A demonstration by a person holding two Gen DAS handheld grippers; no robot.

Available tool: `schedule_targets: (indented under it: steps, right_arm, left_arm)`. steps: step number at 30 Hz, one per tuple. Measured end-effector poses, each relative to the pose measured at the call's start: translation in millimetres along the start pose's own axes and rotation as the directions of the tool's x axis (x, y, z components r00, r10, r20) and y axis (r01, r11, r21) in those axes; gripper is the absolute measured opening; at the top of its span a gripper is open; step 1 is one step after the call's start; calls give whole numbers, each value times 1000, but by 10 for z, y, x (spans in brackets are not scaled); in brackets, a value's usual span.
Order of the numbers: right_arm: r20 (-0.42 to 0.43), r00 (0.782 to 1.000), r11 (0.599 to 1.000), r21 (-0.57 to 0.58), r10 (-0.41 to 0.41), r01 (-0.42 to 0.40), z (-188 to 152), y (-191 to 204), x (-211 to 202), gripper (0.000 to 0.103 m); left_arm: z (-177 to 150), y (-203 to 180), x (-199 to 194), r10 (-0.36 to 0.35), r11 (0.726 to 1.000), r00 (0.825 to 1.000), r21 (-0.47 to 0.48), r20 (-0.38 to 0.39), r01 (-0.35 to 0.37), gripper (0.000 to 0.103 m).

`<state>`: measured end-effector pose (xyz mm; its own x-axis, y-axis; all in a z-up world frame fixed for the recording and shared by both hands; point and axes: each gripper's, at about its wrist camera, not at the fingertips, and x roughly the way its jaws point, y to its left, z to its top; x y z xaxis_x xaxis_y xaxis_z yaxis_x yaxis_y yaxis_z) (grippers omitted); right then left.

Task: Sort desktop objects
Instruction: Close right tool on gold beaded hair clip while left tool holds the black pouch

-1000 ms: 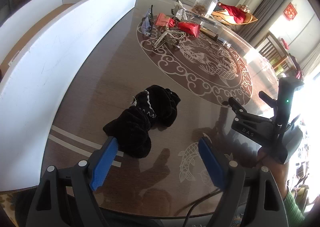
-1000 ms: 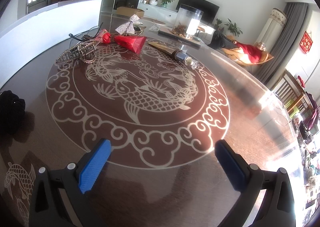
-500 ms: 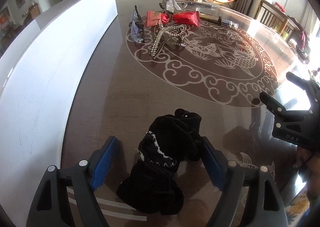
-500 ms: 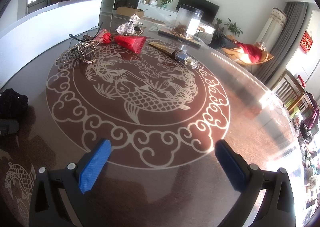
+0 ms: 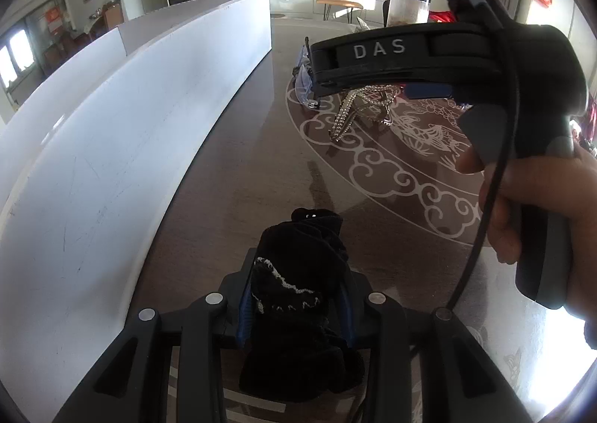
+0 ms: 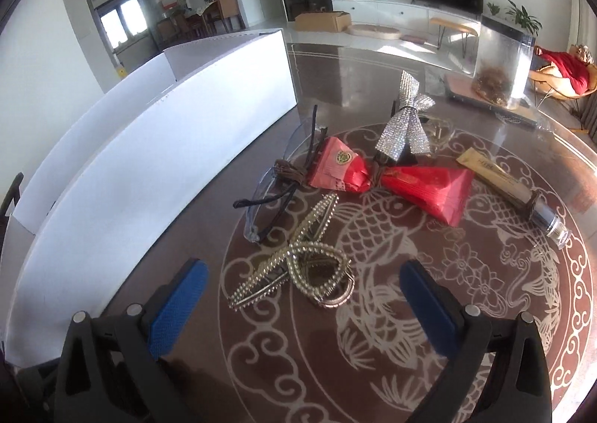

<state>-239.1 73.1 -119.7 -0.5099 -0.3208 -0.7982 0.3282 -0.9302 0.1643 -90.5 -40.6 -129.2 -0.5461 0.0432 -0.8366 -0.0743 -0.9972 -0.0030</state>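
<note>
- The tall white cardboard box (image 6: 156, 162) runs along the left edge of the dark glossy desk (image 5: 242, 169); its inside is hidden from both views, so I cannot tell whether anything is sorted into it yet.
- Just right of the box wall, the left tongs (image 5: 294, 305) are closing on the black fuzzy fabric bundle with white trim (image 5: 298, 273); the blue pads press its sides and the bundle lies on the desk, not yet lifted.
- Judging by this, the sort is at an early stage: one item is being gripped and nothing visible is put away.
- Farther right, the right tongs (image 6: 298, 303) stand released and wide, empty, hovering just before the pearl-studded gold hair claw (image 6: 294, 266), which looks like the next pick.
- Behind the claw lie the clear-lensed glasses with dark arms (image 6: 272, 195), touching a brown cord knot (image 6: 289, 173).
- Right of those, the pink-red wrapped packet (image 6: 337, 169) and the bright red foil pouch (image 6: 429, 188) lie end to end, with the silver rhinestone bow (image 6: 405, 128) just behind them.
- At the far right lies the slim gold tube with a silver cap (image 6: 515, 191), apart from the rest.
- All of these remain on the desk unsorted, so most of the work is left.
</note>
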Motion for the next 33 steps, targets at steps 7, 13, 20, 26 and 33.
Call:
schedule_targets:
  steps: [7,13,20,26,33]
  right_arm:
    - [-62,998,999,-28,-31,30,18,65,222,58]
    - [-75,997,996,-88,2,-9,-401,-158,-138,58]
    - [-12,999,995,-91,50,-51,-1221,-678,-891,54]
    - [29,999,1000,-19,-14,15,-1483,-770,-1057,97]
    - [25,995,995,15,-99,98,-1469,-804,-1019,97]
  left_arm:
    - [17,36,16,-7,1000,1000,-24,11,7,36]
    - [22,94,-7,-70,997,997,-44,13,70,36]
    - [2,-86,-27,-60,998,998,20,19,60,39]
    - [11,-242,33,6,996,1000,85,27,-9,72]
    - [19,-68,124,10,1000,1000,7,-15,-10,102]
